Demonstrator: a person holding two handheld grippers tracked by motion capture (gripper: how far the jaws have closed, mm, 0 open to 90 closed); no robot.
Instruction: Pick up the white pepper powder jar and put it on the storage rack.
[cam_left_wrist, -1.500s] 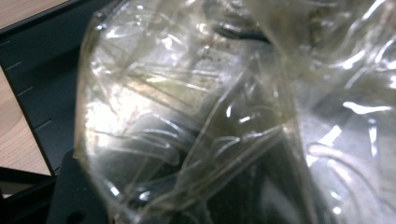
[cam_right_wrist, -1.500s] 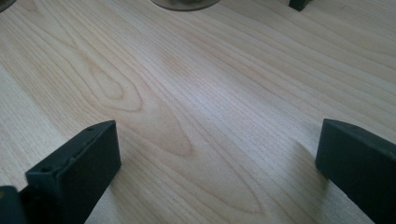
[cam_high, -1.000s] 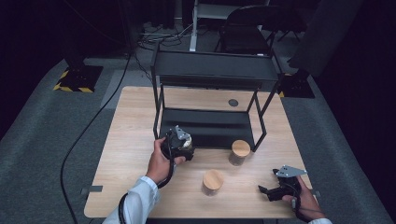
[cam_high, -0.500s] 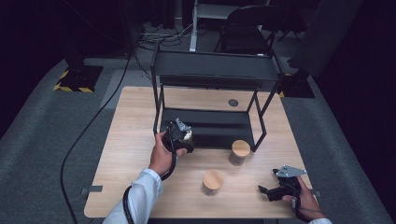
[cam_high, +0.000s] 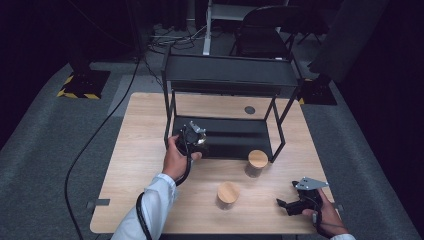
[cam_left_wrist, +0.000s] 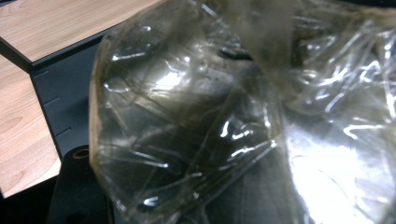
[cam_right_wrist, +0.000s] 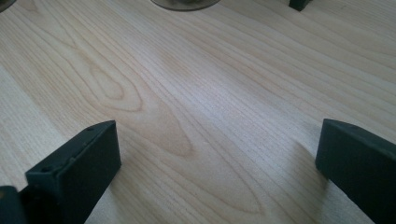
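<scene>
The left gripper (cam_high: 192, 137) is clamped on a crumpled clear plastic wrapper (cam_left_wrist: 243, 116), held at the front left of the black rack (cam_high: 230, 75), just over its lower shelf (cam_high: 235, 142). Being thin and slick, the film could slide from the jaws or catch the frame. The right gripper (cam_high: 290, 205) rests spread open on the table (cam_high: 135, 150), near two wooden-lidded jars (cam_high: 227, 192)

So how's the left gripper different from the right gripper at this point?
The left gripper is up at the black shelf rack, while the right gripper sits low over the table near its front edge. The left gripper is shut on a crinkled clear plastic piece; the right gripper's jaws stand wide apart with bare wood between them. Both are black, hand-held and cabled.
</scene>
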